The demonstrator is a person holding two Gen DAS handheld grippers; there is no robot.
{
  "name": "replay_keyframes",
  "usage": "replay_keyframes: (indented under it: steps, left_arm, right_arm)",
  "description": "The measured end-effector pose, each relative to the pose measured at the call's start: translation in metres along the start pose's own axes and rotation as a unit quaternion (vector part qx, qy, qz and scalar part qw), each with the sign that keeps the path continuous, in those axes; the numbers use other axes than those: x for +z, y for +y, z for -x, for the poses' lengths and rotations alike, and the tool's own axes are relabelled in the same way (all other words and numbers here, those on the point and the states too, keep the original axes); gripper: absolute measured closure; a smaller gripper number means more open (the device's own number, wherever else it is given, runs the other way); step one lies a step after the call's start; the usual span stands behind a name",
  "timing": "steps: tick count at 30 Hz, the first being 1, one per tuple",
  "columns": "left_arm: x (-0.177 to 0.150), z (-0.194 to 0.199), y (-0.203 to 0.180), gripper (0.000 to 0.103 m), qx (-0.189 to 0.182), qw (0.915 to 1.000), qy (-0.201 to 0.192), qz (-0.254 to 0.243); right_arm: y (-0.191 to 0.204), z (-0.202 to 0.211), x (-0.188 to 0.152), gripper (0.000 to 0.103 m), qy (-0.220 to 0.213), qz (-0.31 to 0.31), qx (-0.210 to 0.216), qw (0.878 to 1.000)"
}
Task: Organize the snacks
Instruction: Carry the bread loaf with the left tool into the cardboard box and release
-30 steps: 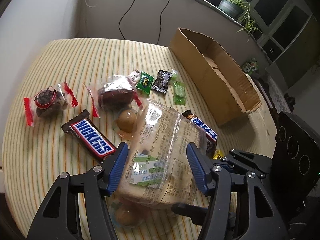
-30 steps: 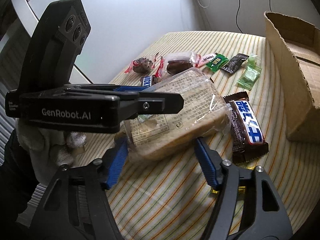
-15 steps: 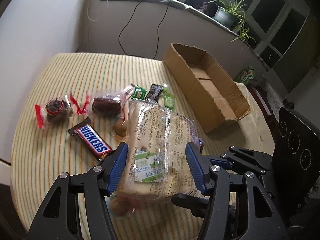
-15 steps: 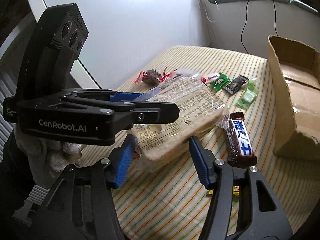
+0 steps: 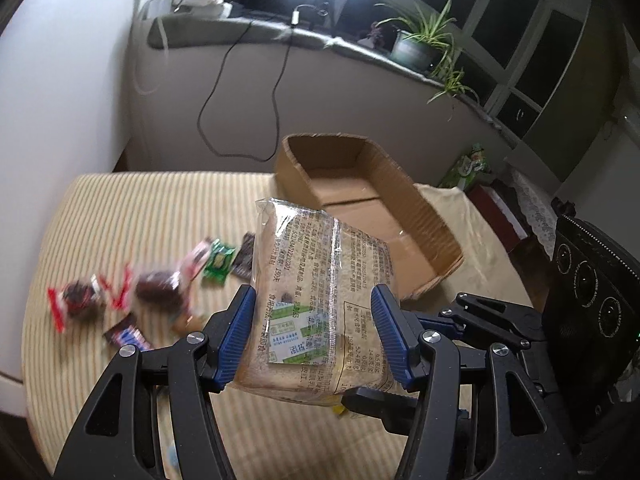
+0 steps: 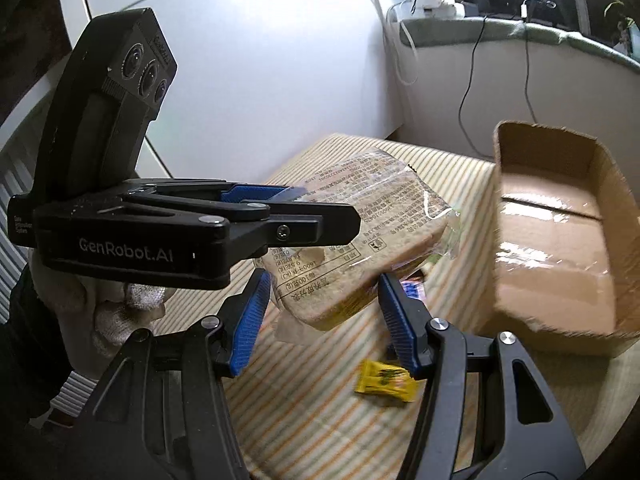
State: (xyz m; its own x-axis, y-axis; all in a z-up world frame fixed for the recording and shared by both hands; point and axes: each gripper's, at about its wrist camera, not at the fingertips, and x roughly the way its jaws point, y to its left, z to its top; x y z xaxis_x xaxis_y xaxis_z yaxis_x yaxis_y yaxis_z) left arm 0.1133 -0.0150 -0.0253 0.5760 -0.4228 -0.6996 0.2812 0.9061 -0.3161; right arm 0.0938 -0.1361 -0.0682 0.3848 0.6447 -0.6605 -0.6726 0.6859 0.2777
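Two tools had hold of one clear-wrapped bread pack [image 5: 320,280], which hung in the air above the striped cloth [image 5: 140,216] and touched nothing else. The left tool [image 5: 314,332] stood about half open, its blue pads pressed against the pack's two long edges near the green-and-white label at the pack's 6 o'clock end. The right tool [image 6: 322,316] had just been closing its jaws with the pack between them. In the right wrist view its pads sat against either side of the pack's lower corner, also roughly half spread. In that view the left tool reached in from 9 o'clock, carried by a hand in a white knitted glove [image 6: 112,304]. An open cardboard box [image 5: 400,184] lay on the cloth at 1 o'clock from the pack in the left wrist view, with only its taped bottom flaps showing inside. The pack's far end overlapped the box's near wall in the picture, though it was well above it. Motion blurred the small snacks left on the cloth at 9 o'clock from the pack. Among them were a green packet [image 5: 218,260], a dark packet just beside it, two red-trimmed wrappers [image 5: 76,296] and a dark bar with blue lettering [image 5: 128,336]. A yellow candy [image 6: 384,380] lay on the cloth at 6 o'clock below the pack, close to the right tool's right finger in the picture. At 12 o'clock, black cables [image 5: 208,120] hung from a ledge that carried a potted plant [image 5: 416,48].
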Motion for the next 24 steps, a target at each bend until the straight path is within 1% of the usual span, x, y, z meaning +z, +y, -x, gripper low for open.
replay_keyframes:
  steps: [3, 7, 13, 20, 21, 24]
  left_arm:
    - [0.01, -0.01, -0.012, 0.045, -0.009, 0.9999, -0.008, 0.0]
    - [0.025, -0.028, -0.03, 0.045, -0.022, 0.9997, -0.009, -0.002]
    - [0.043, -0.058, -0.055, 0.045, -0.034, 0.9994, -0.005, -0.008]
    - [0.055, -0.094, -0.074, 0.045, -0.047, 0.9988, 0.012, -0.006]
    - [0.057, -0.098, -0.077, 0.045, -0.048, 0.9987, 0.014, -0.007]
    - [0.059, -0.11, -0.083, 0.045, -0.047, 0.9986, 0.02, -0.01]
  right_arm:
    - [-0.014, 0.016, 0.005, 0.044, -0.009, 0.004, -0.012, 1.0]
    - [-0.038, 0.033, 0.011, 0.044, -0.016, 0.01, -0.03, 0.999]
    - [-0.075, 0.044, 0.015, 0.044, -0.017, 0.014, -0.051, 0.998]
    - [-0.121, 0.049, 0.017, 0.044, 0.0, 0.01, -0.066, 0.998]
    - [-0.128, 0.049, 0.02, 0.044, 0.001, 0.004, -0.076, 0.997]
    - [-0.147, 0.049, 0.022, 0.044, 0.01, 0.006, -0.075, 0.997]
